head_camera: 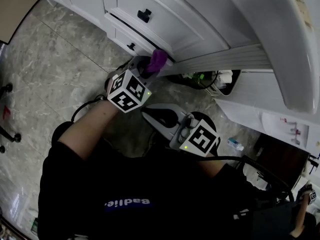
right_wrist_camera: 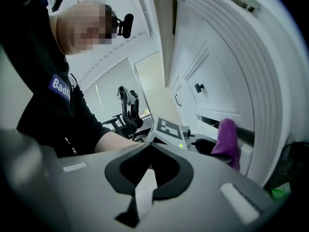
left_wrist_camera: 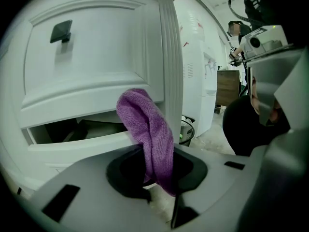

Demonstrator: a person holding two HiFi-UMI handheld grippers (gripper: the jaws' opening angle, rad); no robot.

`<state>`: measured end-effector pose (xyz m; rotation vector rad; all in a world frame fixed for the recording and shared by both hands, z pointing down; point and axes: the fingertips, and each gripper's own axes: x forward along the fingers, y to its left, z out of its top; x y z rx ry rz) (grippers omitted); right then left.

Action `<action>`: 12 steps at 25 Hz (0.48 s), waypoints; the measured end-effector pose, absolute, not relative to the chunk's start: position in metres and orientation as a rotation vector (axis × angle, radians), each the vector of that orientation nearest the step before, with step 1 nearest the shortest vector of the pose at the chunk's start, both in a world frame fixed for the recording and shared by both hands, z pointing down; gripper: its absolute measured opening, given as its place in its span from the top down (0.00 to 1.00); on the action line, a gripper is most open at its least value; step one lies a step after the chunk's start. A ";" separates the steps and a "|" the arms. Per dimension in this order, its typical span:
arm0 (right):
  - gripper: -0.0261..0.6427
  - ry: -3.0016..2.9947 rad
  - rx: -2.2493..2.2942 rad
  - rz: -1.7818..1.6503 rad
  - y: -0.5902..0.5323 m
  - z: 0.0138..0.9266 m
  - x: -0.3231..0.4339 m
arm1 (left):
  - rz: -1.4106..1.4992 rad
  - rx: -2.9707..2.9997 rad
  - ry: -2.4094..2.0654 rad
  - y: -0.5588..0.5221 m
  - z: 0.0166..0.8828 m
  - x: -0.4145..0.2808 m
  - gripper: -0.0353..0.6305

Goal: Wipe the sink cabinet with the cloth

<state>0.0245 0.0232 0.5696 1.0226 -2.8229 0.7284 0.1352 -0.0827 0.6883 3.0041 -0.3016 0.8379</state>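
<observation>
The white sink cabinet point(head_camera: 165, 14) has black knobs, and one drawer point(left_wrist_camera: 72, 129) stands slightly ajar. A purple cloth point(head_camera: 158, 60) is pinched in my left gripper point(head_camera: 149, 68), which is shut on it. In the left gripper view the cloth point(left_wrist_camera: 149, 134) rises from between the jaws of the left gripper point(left_wrist_camera: 157, 178) and rests against the drawer's front edge beside the fluted corner post point(left_wrist_camera: 171, 57). My right gripper point(head_camera: 148, 114) hovers lower, away from the cabinet, shut on nothing. From the right gripper point(right_wrist_camera: 147, 178) I see the cloth point(right_wrist_camera: 227, 139) at the drawer.
A black bin point(head_camera: 210, 81) with green and white items sits under the cabinet's corner. A white appliance point(head_camera: 295, 44) fills the right side. A small bottle point(head_camera: 235, 144) lies on the marble floor. Chair castors point(head_camera: 7, 134) stand at far left.
</observation>
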 end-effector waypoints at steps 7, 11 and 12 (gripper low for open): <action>0.96 -2.836 1.023 0.732 0.024 0.570 0.023 | 0.806 2.928 -0.603 -0.149 0.694 0.064 0.81; 0.96 -2.819 1.032 0.743 0.025 0.575 0.022 | 0.848 2.888 -0.794 -0.198 0.701 0.023 0.81; 0.96 -2.818 1.032 0.744 0.025 0.576 0.022 | 0.869 2.870 -0.834 -0.210 0.705 0.015 0.81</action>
